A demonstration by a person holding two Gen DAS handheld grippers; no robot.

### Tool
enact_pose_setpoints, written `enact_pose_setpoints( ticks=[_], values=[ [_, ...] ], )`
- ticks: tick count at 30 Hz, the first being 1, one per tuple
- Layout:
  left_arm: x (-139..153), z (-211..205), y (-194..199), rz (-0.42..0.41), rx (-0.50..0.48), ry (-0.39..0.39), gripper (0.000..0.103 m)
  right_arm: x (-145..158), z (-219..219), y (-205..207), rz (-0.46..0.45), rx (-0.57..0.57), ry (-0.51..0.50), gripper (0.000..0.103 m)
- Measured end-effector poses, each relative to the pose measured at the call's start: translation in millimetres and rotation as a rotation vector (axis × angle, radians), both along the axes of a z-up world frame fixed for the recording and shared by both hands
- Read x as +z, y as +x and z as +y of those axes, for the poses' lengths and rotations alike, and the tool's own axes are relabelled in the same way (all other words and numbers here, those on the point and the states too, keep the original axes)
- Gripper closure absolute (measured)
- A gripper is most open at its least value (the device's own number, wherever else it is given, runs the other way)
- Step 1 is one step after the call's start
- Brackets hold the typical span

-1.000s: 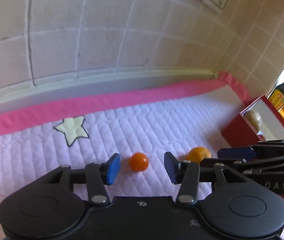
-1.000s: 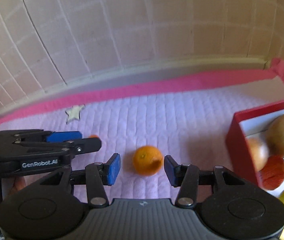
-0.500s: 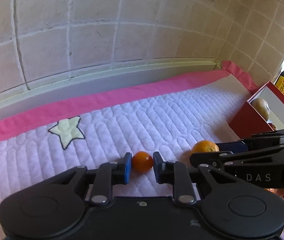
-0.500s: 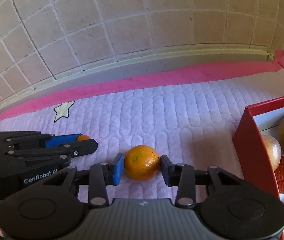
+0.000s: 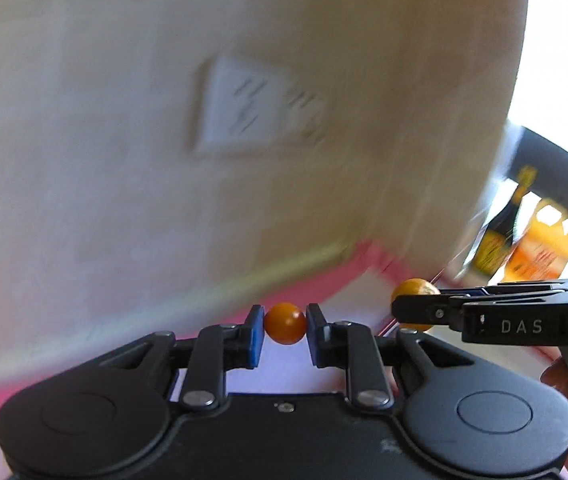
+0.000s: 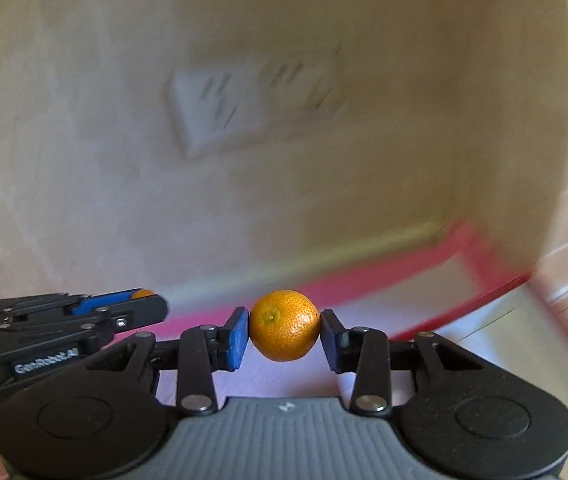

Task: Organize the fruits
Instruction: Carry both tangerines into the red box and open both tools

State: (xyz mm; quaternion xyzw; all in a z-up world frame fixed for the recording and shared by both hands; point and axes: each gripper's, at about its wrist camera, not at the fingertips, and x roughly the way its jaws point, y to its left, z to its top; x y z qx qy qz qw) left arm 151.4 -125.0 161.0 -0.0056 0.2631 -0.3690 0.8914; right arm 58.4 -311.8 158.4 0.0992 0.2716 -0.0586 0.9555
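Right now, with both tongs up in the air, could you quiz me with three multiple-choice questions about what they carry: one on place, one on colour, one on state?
1. Where is the small round fruit?
A. lying on the cloth
B. between the pads of the left tongs
C. inside a box

2. What colour are the pads that press on the mandarin?
A. blue
B. green
C. white

3. In what state are the right tongs?
A. wide open with nothing between them
B. shut with nothing between them
C. shut on the mandarin

Answers:
1. B, the left wrist view shows it squeezed between the two pads, clear of the cloth.
2. A, the right wrist view shows blue pads on both sides of the fruit.
3. C, both pads touch the mandarin and hold it up in front of the wall.
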Motion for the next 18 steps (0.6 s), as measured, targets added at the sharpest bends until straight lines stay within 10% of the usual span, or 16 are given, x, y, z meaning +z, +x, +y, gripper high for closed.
enact_pose_setpoints(
  ticks=[8, 18],
  values=[
    [52.4, -113.8, -6.5, -0.013, -0.203, -0.069, 0.078, 45.2, -90.8, -61.3, -0.116, -0.244, 0.006, 0.062],
    [-6.5, -214.2, -12.3, 0.152, -0.344, 0.011, 0.078, -11.4, -163.2, -82.3, -0.015, -0.396, 0.124, 0.062]
  ],
)
